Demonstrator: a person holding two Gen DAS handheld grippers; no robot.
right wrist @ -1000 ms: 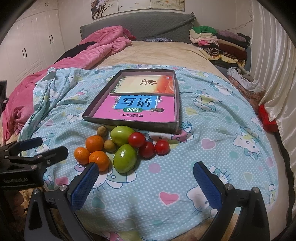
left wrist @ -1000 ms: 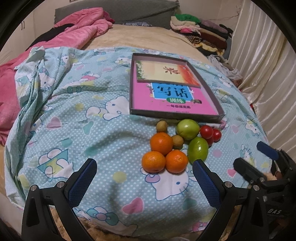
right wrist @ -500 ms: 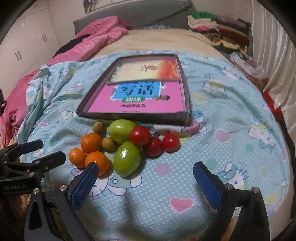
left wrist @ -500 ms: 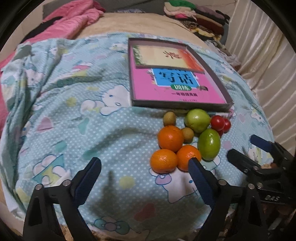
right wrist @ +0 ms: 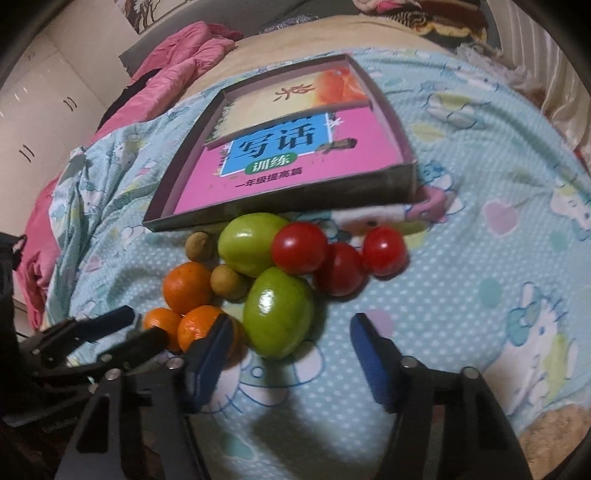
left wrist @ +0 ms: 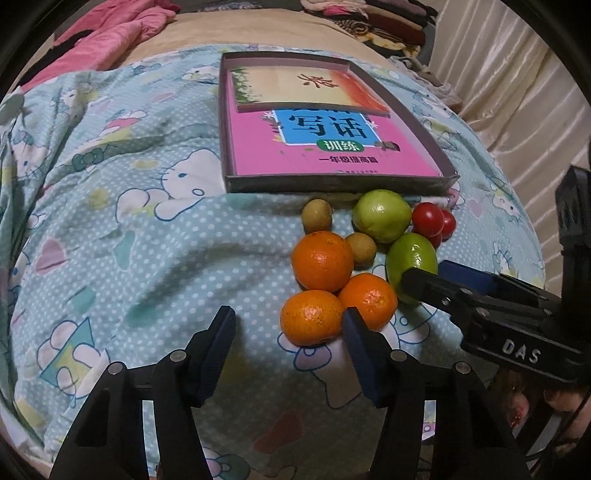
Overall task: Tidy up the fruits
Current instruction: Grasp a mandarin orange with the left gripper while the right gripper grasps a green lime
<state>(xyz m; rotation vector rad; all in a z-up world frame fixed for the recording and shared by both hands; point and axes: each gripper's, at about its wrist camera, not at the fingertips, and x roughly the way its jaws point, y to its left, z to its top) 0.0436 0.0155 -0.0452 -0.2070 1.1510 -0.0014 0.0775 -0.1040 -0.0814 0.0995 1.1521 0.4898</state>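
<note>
A pile of fruit lies on the blue patterned blanket (left wrist: pixel 129 240) in front of a shallow grey box (left wrist: pixel 332 182) lined with books. Three oranges (left wrist: pixel 322 266) sit at the left, two small brown fruits (left wrist: pixel 317 215) behind them, two green fruits (right wrist: pixel 279 312) in the middle and three red tomatoes (right wrist: pixel 300 248) at the right. My left gripper (left wrist: pixel 288 332) is open, low over the blanket just left of the nearest orange (left wrist: pixel 311 322). My right gripper (right wrist: pixel 291 339) is open, its jaws either side of the near green fruit's front.
A pink quilt (left wrist: pixel 110 40) lies bunched at the back left. Folded clothes (left wrist: pixel 369 22) are stacked at the back right, next to a cream curtain (left wrist: pixel 517 74). White wardrobe doors (right wrist: pixel 40 96) stand at the far left.
Both grippers have moved forward and down toward the fruit pile, which now looks much larger. Both sets of jaws are narrower than before but still open.
</note>
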